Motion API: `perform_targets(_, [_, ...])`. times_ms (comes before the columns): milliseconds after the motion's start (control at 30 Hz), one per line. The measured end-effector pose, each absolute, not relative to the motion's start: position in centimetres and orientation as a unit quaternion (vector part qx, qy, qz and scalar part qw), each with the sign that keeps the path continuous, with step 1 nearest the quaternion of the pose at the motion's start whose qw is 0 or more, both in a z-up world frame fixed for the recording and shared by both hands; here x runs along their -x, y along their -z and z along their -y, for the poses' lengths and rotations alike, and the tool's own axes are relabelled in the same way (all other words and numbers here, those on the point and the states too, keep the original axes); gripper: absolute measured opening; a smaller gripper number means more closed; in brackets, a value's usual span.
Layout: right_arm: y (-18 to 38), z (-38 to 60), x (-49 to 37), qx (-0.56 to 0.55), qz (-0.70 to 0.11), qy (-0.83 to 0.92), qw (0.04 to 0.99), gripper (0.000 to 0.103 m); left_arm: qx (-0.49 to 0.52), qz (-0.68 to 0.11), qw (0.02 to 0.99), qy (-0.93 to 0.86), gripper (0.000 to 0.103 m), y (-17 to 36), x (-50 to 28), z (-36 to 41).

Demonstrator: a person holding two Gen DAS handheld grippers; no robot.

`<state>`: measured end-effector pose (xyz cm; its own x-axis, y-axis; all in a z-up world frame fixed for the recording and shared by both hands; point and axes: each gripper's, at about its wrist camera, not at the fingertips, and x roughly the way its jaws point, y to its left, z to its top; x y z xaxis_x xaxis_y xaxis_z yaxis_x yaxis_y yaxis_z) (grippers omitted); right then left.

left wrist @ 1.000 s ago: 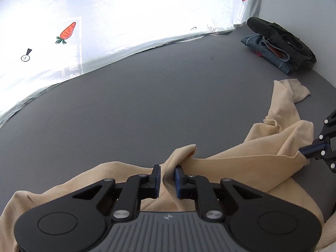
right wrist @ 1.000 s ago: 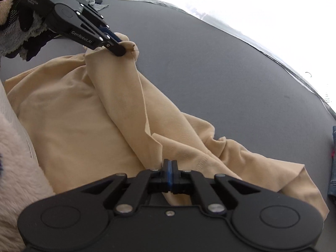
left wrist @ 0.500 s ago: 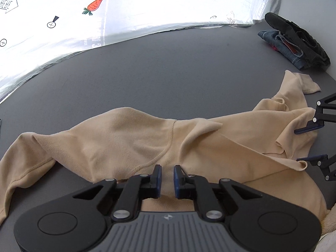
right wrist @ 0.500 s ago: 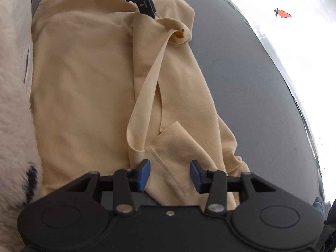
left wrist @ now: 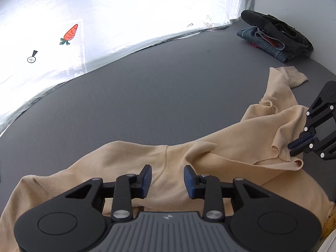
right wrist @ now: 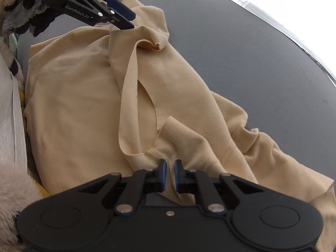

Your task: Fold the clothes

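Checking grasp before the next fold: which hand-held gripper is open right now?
The left hand-held gripper: its blue pads stand wide apart above the beige sweatshirt. The right hand-held gripper pinches its fabric.

A plain beige garment [left wrist: 220, 159] lies on a dark grey surface [left wrist: 157, 96], with black-and-denim-blue folded clothes [left wrist: 275, 37] at two o'clock, a white sheet [left wrist: 126, 14] printed with orange carrots at eleven, and black grippers bearing blue pads [left wrist: 147, 178].
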<state>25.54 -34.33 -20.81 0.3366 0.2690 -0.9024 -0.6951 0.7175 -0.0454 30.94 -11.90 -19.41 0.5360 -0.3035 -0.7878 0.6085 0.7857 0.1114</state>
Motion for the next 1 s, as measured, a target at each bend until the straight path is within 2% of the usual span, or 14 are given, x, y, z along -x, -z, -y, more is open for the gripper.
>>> perform_targets(100, [20.7,34.2,-24.5,0.209,-0.474,-0.27,0.812,0.004,-0.212,-0.398,0.848,0.277,0.04,19.8,-31.0,12.6])
perform_targets(133, [20.7,34.3,-24.3,0.202,-0.47,-0.257,0.82,0.0,-0.222,-0.397,0.845,0.282,0.041,20.1,-31.1,12.9])
perform_targets(333, [18.7,36.5,-23.1,0.127,-0.451,-0.181,0.865,0.0,-0.277,-0.39,0.822,0.309,0.042,21.5,-31.3,14.9])
perform_targets(400, [18.4,36.3,-22.8,0.135,-0.449,-0.172,0.866,0.0,-0.29,-0.388,0.816,0.315,0.042,21.6,-31.3,15.3])
perform_targets(533, [18.5,34.9,-22.3,0.196,-0.448,-0.189,0.851,0.008,-0.313,-0.382,0.808,0.322,0.046,21.8,-31.4,15.7])
perform_targets(567, [18.8,34.4,-22.5,0.204,-0.45,-0.197,0.847,0.017,-0.318,-0.38,0.806,0.324,0.047,21.9,-31.4,15.8])
perform_targets(767, [19.8,31.9,-22.8,0.206,-0.451,-0.22,0.84,0.044,-0.303,-0.373,0.814,0.326,0.052,20.7,-32.0,15.8])
perform_targets(800, [20.0,31.9,-22.9,0.202,-0.453,-0.22,0.84,0.046,-0.304,-0.372,0.813,0.329,0.055,20.7,-32.0,15.9])
perform_targets(933, [20.8,32.8,-24.0,0.13,-0.469,-0.212,0.847,0.048,-0.323,-0.374,0.8,0.339,0.056,21.6,-31.9,16.8])
perform_targets(967, [20.9,33.2,-24.3,0.107,-0.473,-0.208,0.85,0.047,-0.323,-0.377,0.799,0.341,0.056,21.8,-31.9,17.1])
perform_targets(1000, [20.9,33.5,-24.4,0.089,-0.474,-0.201,0.853,0.037,-0.322,-0.379,0.797,0.342,0.056,22.0,-31.8,17.3])
